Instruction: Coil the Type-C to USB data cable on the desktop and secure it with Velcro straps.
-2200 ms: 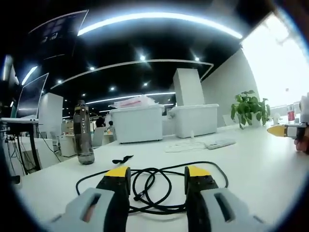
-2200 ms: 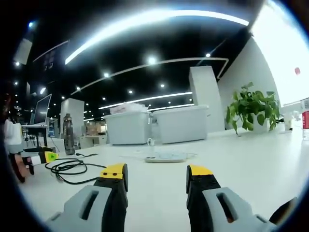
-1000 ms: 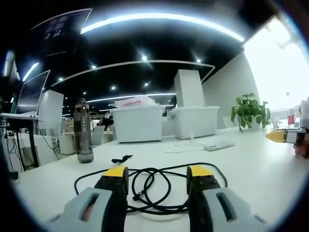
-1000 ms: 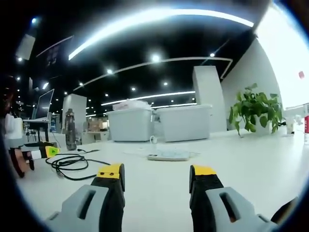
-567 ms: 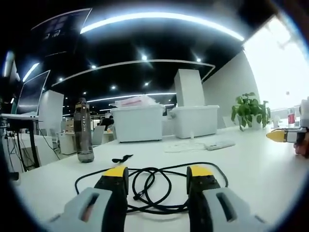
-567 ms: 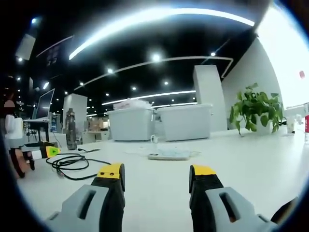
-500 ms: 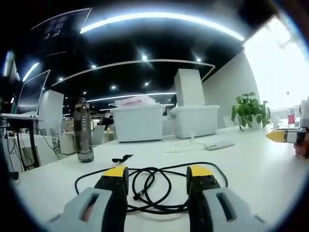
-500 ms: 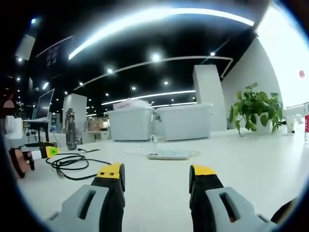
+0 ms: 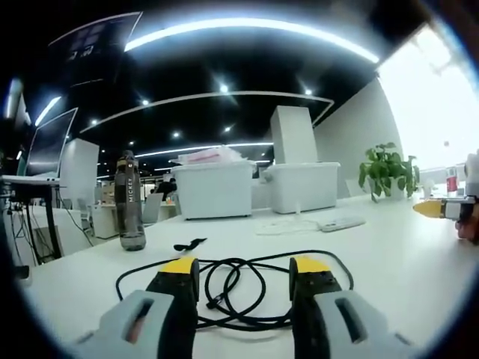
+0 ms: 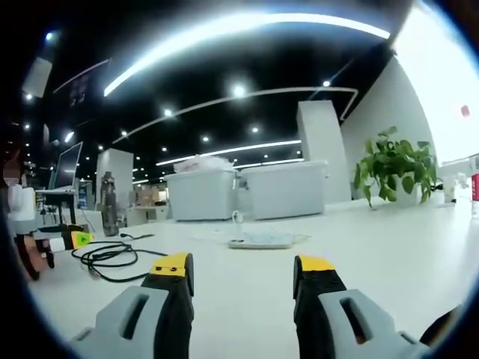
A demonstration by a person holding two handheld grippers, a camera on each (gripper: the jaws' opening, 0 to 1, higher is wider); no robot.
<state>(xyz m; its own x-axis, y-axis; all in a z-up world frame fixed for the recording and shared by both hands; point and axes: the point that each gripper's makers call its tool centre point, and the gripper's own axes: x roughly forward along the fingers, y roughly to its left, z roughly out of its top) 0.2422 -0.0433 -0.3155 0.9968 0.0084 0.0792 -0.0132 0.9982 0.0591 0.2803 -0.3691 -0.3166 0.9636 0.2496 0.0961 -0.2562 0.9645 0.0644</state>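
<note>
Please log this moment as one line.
left tongs: open over loose black cable | right tongs: open, empty | Velcro strap: untouched

Dark water bottle (image 9: 129, 203) upright on the white desk (image 9: 389, 254), far left. Monitor (image 9: 46, 146) on a stand further left, off the desk edge. Two white lidded bins (image 9: 213, 191) side by side at the far end, tall white column (image 9: 293, 136) behind the right one. White power strip (image 9: 340, 222) near centre-right with a white cord beside it. Potted green plant (image 9: 385, 168) far right. Red-labelled bottle (image 9: 450, 179) past it. Ceiling: curved strip lights (image 10: 239, 30) plus spot lights.
</note>
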